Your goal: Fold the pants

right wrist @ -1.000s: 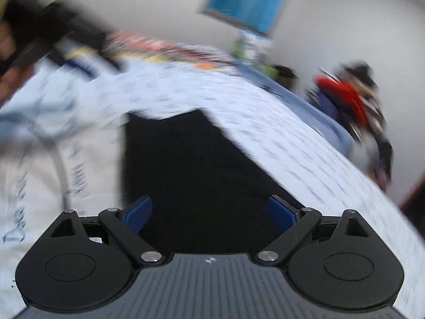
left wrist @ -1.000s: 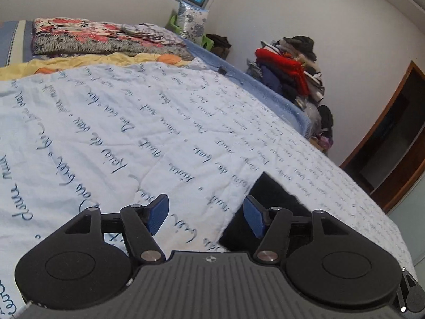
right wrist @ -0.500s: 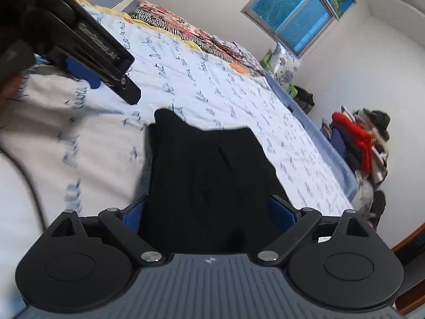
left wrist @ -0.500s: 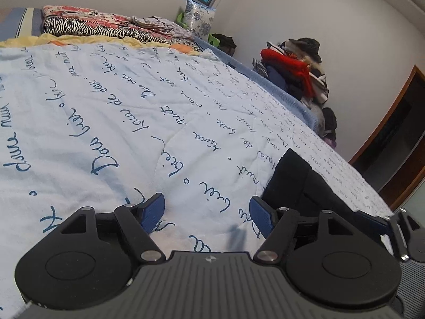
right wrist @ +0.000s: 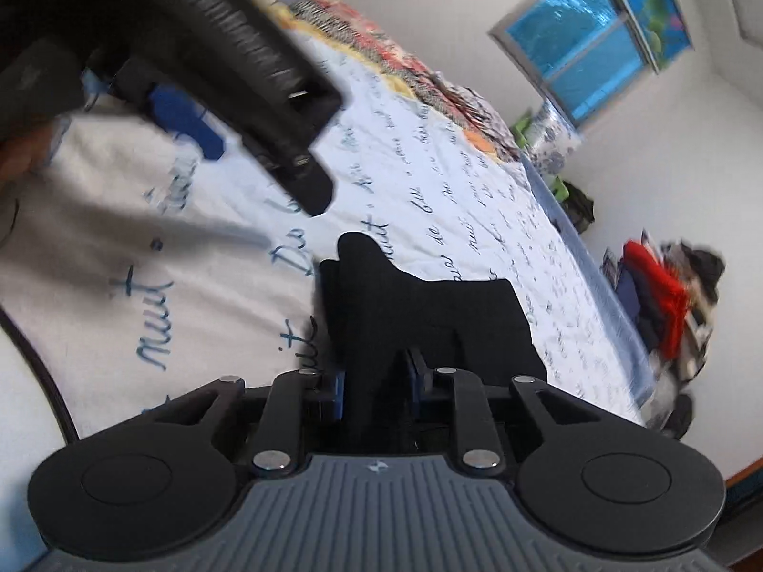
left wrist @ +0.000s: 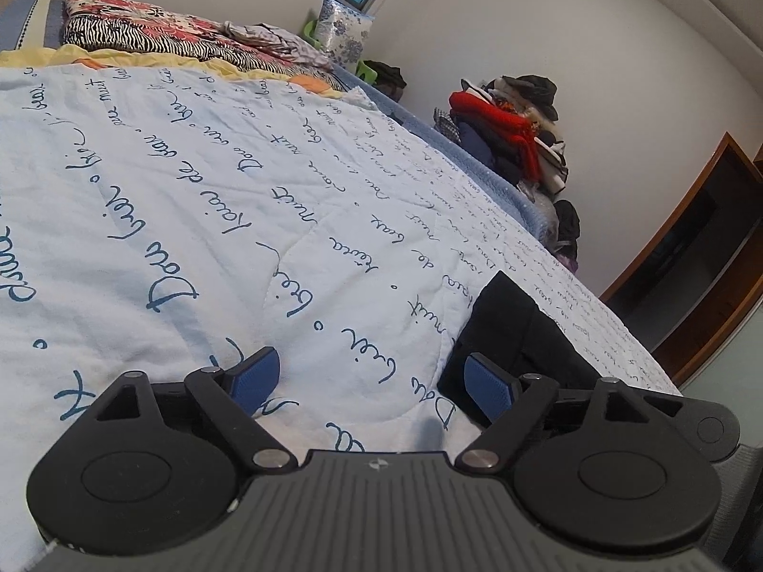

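The black pants (right wrist: 429,314) lie folded into a small stack on the white bedspread with blue script (left wrist: 238,219). My right gripper (right wrist: 376,388) is shut on the near edge of the pants, with black cloth pinched between its blue pads. In the left wrist view the pants (left wrist: 515,329) show just right of my right blue pad. My left gripper (left wrist: 372,379) is open and empty, low over the bedspread beside the pants. The left gripper also shows in the right wrist view (right wrist: 229,76), blurred, at the upper left above the pants.
Folded patterned blankets (left wrist: 157,33) and a floral pillow (left wrist: 341,28) lie at the head of the bed. A pile of clothes (left wrist: 510,133) stands past the bed's far side. A wooden doorway (left wrist: 691,257) is at right.
My right gripper has closed from open onto the pants' near edge. My left gripper stayed open and shifted slightly over the bedspread beside the pants.
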Demonstrator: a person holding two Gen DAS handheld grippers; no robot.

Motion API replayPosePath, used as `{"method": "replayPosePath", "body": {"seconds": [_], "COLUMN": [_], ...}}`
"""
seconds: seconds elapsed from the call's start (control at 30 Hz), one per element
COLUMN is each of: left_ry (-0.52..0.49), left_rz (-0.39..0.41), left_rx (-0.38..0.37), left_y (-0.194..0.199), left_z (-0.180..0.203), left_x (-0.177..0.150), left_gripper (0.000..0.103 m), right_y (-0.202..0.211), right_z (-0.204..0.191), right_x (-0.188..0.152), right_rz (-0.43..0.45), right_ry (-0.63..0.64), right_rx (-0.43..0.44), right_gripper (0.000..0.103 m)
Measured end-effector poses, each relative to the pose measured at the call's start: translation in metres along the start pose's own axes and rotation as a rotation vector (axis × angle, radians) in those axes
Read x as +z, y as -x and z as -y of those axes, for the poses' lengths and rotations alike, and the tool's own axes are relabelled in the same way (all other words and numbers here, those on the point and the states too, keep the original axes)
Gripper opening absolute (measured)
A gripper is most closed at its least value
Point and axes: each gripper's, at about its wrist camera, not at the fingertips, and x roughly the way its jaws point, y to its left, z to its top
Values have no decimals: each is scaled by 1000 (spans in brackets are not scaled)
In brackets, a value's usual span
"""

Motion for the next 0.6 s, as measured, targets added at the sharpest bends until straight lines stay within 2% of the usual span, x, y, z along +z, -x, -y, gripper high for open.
{"method": "replayPosePath", "body": {"seconds": [0.13,0.17,0.23,0.33,0.4,0.5,0.6], "left_ry": [29,67,180,368,451,446,423], "left_rz": [-25,-42,-80,-199,-259,-321,-380], "left_rx": [5,-4,-72,-217,-287,-342,-342], "left_y": [0,0,-2,-21,-38,-61,-87], "left_z": [0,0,-6,-13,-10,6,21], "left_x": [7,12,24,38,43,48,48], "left_gripper": [87,87,87,88,88,88,88], "right_y": [12,14,22,29,32,32,32], "right_z": [39,47,58,63,66,68,66], "right_x": [-4,-6,-13,-16,-18,-20,-22], "right_rz": [33,38,82,110,119,125,127], "right_ry": [-311,-371,-456,-489,-519,-529,-533], "right_rx": [95,110,113,86,92,94,94], "right_gripper": [15,13,12,12,12,12,12]}}
